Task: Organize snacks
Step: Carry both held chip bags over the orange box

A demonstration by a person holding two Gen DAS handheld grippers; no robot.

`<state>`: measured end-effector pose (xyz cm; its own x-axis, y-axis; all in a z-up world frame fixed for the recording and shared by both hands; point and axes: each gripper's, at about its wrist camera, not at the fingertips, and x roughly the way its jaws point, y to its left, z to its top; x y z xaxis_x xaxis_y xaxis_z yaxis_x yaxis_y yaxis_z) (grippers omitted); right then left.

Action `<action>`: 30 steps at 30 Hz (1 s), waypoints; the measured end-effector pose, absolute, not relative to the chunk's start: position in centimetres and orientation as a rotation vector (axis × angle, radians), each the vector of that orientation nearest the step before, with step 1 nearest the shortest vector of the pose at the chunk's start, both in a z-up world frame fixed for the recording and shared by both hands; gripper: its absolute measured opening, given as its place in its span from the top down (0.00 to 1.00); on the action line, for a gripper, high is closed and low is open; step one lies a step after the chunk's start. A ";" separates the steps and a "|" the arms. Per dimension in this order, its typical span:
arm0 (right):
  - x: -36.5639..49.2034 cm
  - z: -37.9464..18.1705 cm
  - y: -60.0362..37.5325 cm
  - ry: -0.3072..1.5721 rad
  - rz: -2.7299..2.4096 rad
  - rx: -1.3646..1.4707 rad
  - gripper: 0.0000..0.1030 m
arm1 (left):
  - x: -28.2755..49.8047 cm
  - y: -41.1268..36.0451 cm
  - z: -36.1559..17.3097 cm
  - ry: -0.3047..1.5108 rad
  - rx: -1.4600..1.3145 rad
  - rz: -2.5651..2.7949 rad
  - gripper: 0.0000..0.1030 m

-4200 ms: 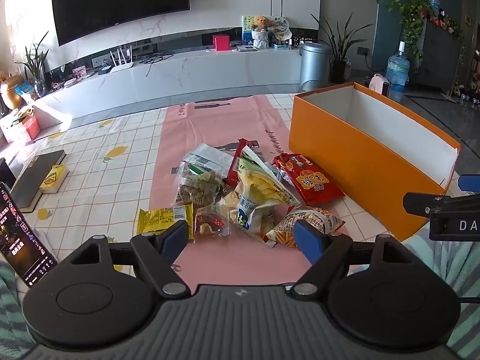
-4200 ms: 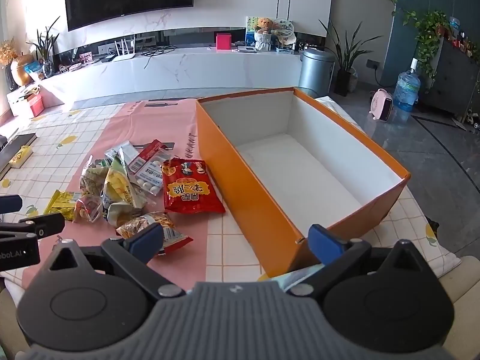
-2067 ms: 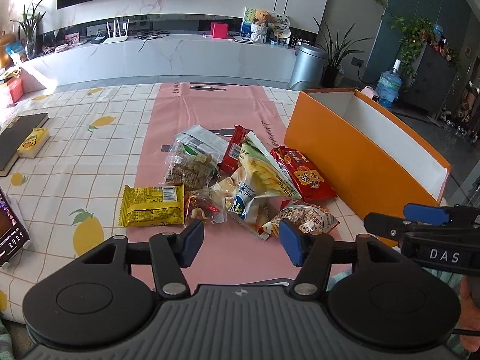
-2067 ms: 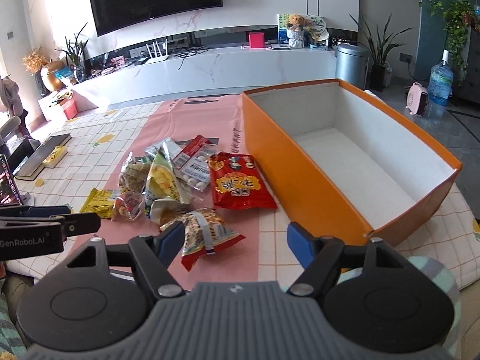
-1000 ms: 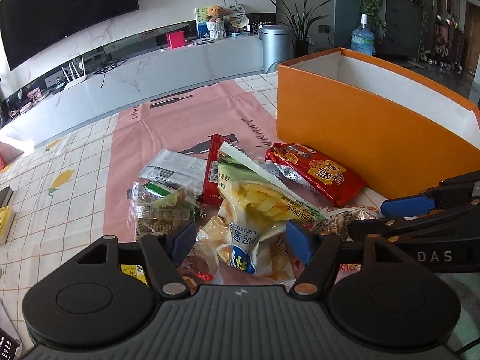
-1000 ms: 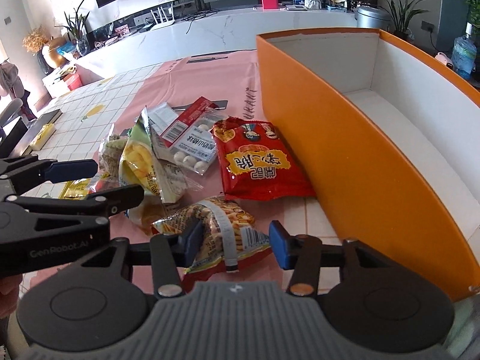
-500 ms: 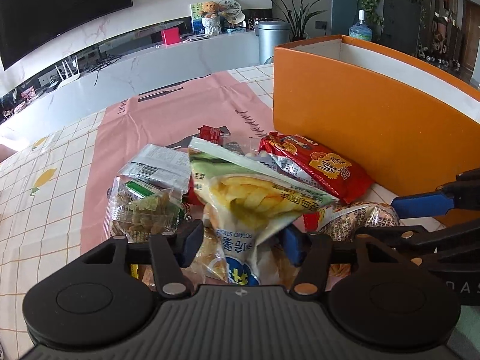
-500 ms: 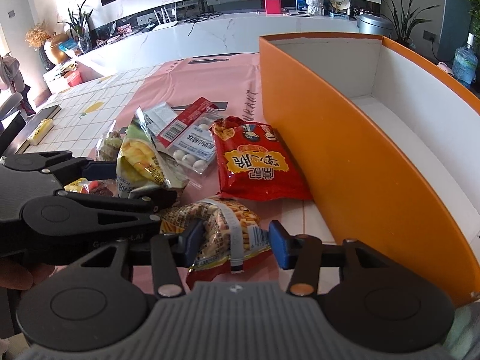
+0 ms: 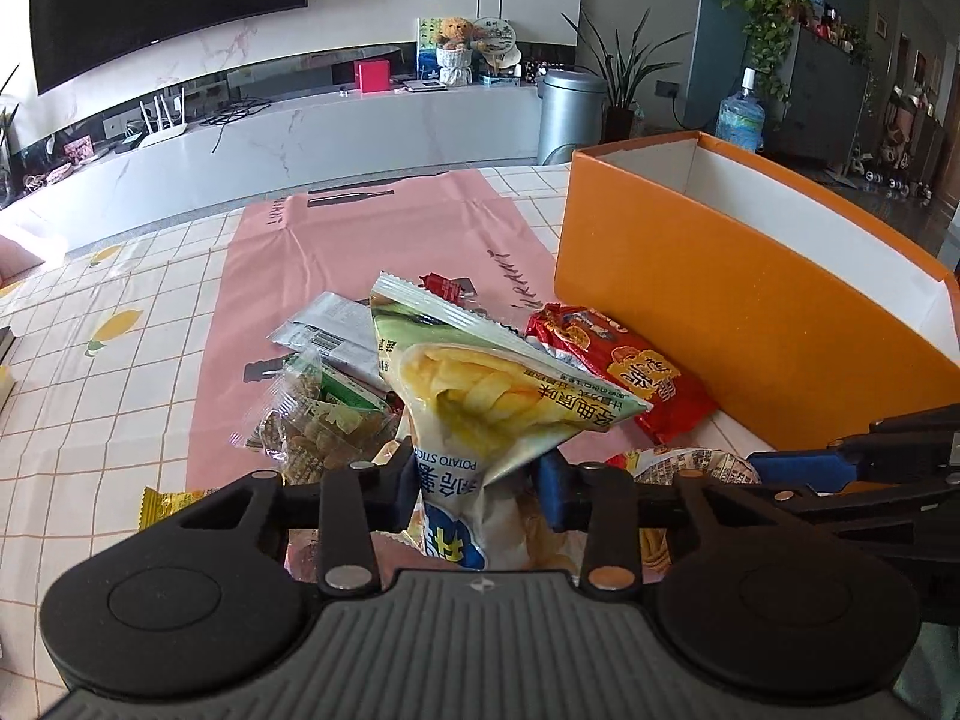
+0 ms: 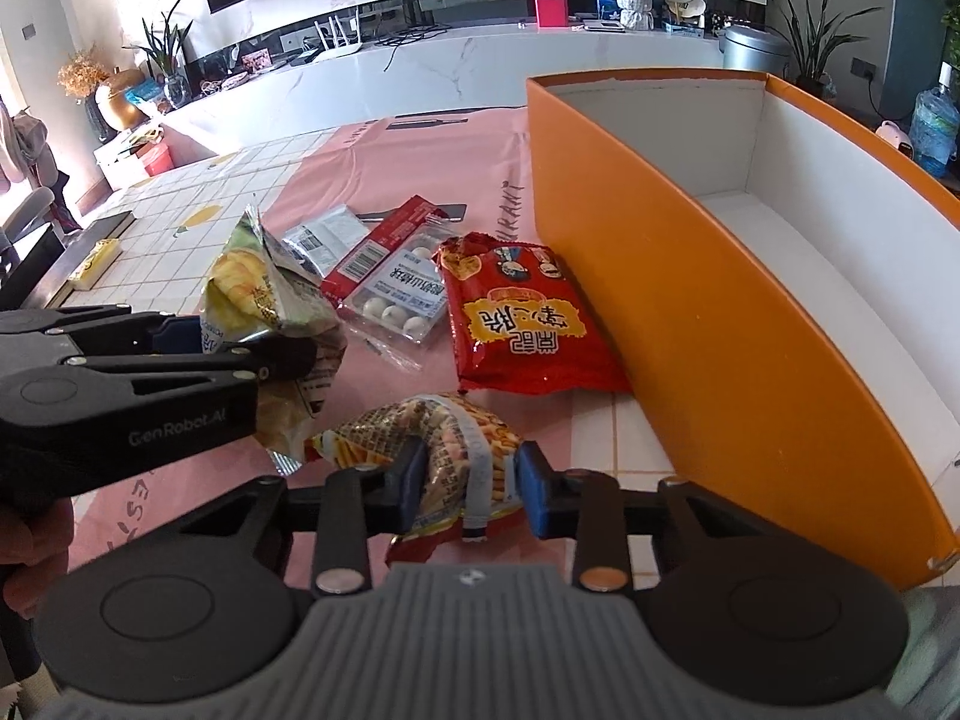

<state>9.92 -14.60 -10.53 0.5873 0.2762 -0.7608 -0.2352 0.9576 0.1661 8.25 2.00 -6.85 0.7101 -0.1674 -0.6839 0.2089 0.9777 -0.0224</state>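
The green-and-yellow foil potato-stick bag [image 9: 480,396] is being pinched by the left gripper [image 9: 477,492], the orange-striped snack packet [image 10: 462,468] by the right gripper [image 10: 471,489]; the open orange cardboard box [image 10: 720,324] is lying rightward, nearer the right gripper.

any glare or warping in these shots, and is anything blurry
Left wrist view: fisheye bends the orange box rim and the room edges; chip bag is sharp. Right wrist view: strong window light washes out the white counter; the snack bag in the jaws stays clear.
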 end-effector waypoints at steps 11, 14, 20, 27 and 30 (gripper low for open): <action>7.8 -7.6 -15.4 0.837 0.313 0.059 0.75 | 6.3 4.1 -3.9 0.755 -0.112 -0.187 0.59; 7.2 -6.5 -15.7 0.810 0.324 0.060 0.76 | 5.7 4.3 -3.3 0.746 -0.130 -0.175 0.59; 6.4 -3.3 -16.8 0.720 0.325 0.020 0.76 | 4.7 4.4 -1.6 0.716 -0.167 -0.180 0.59; 6.4 0.4 -19.3 0.634 0.290 -0.037 0.77 | 4.5 2.0 1.1 0.666 -0.168 -0.245 0.59; 6.5 1.9 -21.0 0.614 0.264 -0.056 0.77 | 5.0 0.3 2.2 0.661 -0.157 -0.289 0.59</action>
<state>6.49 -21.04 1.91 0.7851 0.2286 -0.5757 -0.2616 0.9648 0.0264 4.96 0.26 2.21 0.7516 -0.3129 -0.5807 0.2140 0.9484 -0.2340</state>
